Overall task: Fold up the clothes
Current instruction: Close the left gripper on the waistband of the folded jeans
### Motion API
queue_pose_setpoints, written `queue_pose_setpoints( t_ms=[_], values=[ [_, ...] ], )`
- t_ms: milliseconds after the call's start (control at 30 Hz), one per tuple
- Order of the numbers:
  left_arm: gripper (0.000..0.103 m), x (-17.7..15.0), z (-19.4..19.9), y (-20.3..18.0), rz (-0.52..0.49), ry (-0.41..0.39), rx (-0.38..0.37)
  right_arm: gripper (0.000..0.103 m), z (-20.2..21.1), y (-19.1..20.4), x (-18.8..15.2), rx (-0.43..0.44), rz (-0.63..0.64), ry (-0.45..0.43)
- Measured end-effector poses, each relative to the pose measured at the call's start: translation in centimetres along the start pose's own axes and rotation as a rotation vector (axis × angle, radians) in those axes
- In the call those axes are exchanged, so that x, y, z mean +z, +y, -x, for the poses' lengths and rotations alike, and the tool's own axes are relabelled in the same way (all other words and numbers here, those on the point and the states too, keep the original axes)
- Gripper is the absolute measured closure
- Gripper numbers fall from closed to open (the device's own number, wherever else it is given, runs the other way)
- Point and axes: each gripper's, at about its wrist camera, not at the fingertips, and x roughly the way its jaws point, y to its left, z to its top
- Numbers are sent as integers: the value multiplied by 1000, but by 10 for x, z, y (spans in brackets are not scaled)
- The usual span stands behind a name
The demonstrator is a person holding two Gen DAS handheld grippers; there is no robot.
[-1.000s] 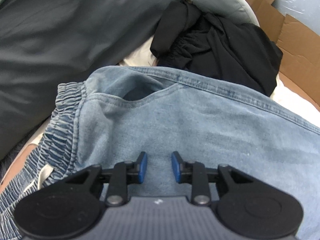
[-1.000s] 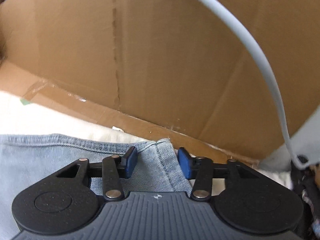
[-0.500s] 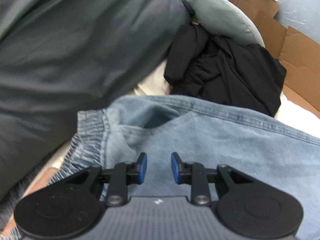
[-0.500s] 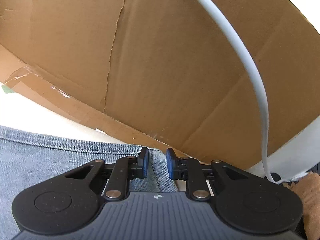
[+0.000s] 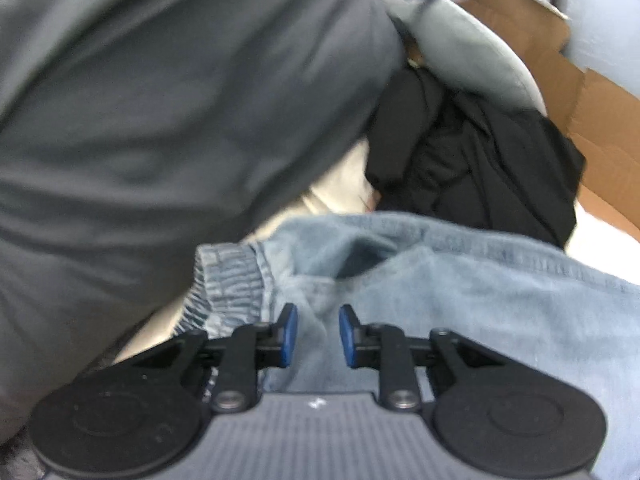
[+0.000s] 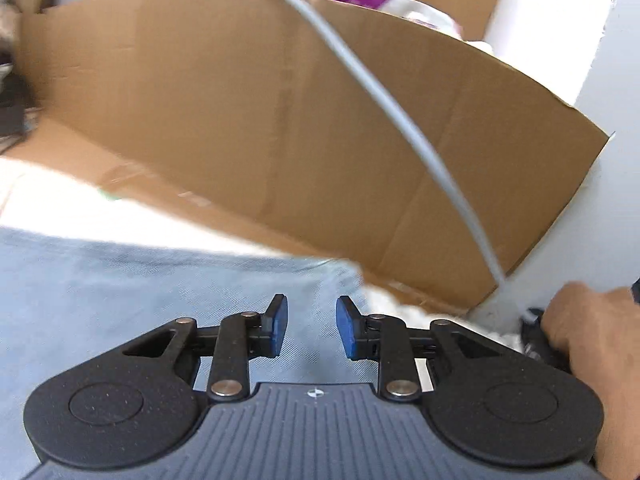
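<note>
1. We are holding our left gripper (image 5: 313,334) low in the frame over the denim trousers (image 5: 460,300), its blue pads parted with a ridge of cloth rising between them; the pads are not pressed together, so we are reading it as released. Compared with a second ago, the elastic waistband (image 5: 228,280) is sitting closer to the frame's centre, and a grey-clad body (image 5: 160,120) is filling the upper left where the bed surface showed.

2. Our right gripper (image 6: 307,330), bottom centre of its view, is gaping over the trouser leg (image 6: 160,300). Half a second ago its pads were nearly together at the hem; now they are standing apart and clasping nothing, with the hem corner (image 6: 344,268) lying just ahead, below the cardboard wall (image 6: 280,120).

3. The trousers are lying spread on the pale surface (image 6: 48,200), a black garment heap (image 5: 480,160) beyond them at upper right of the left view.

4. We are judging that the hem has just been let go. Whether that closes a smoothing pass or sets up a fold, these views are not settling.
</note>
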Motion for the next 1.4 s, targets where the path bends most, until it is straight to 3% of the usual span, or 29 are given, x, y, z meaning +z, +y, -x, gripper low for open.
queue_pose_setpoints(
  t_ms=[167,433,600,833,1100,1333,1400],
  values=[
    [95,-2,-21,9,22,43,4,69,16,19,-19,76,61,27],
    [100,-1,-56,26,100,83,-2,69,39,34,-49,132,112,160],
    [100,5,-38,20,69,91,3,69,39,36,-54,152,98,227],
    [98,24,0,33,75,-6,-32,69,64,37,-51,181,128,227],
    [98,49,-40,45,174,-8,-12,66,92,36,-59,181,123,250],
    [95,37,-78,44,229,116,-46,65,88,43,-69,163,50,258],
    [95,33,-82,37,184,116,-25,65,85,46,-70,153,32,259]
  ],
)
